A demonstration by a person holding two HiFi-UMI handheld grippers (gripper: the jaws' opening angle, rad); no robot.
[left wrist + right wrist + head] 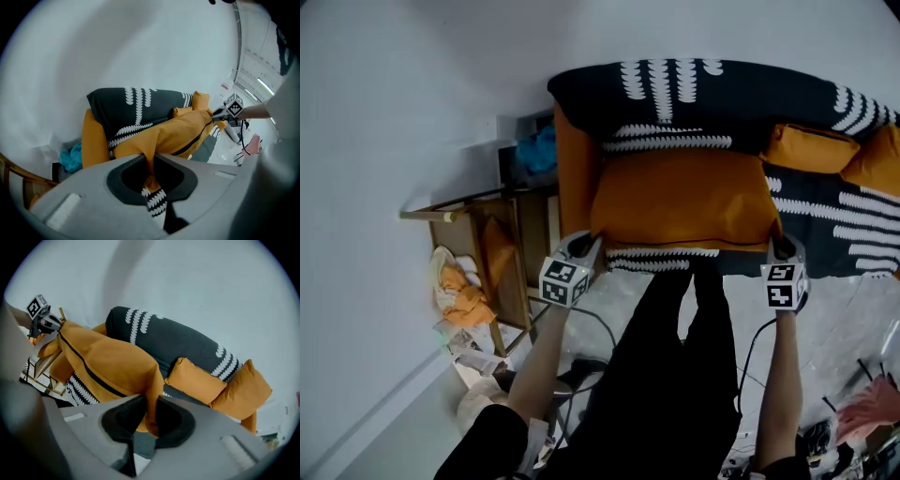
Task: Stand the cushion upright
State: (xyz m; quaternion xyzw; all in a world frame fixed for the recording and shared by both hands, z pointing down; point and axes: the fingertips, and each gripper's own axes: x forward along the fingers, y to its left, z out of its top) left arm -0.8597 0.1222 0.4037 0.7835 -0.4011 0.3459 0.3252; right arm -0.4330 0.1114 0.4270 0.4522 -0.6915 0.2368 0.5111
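Over the front edge of the dark patterned sofa (694,94), the big orange cushion (680,199) hangs stretched between the two tongs. The left tongs (589,244) are clenched on one near corner and the right tongs (782,247) on the other, each pinching the fabric. Two smaller orange cushions (811,147) lean against the backrest near the sofa's right end.

Three orange cushions are in view: one large cushion (684,202), and two smaller ones, a first small cushion (806,148) and a second small cushion (879,159). There is one dark patterned sofa (741,98), one wooden shelf unit (478,234) and one teal cloth (539,150). The grippers number two, a left gripper (586,246) and a right gripper (783,248), held by one person.
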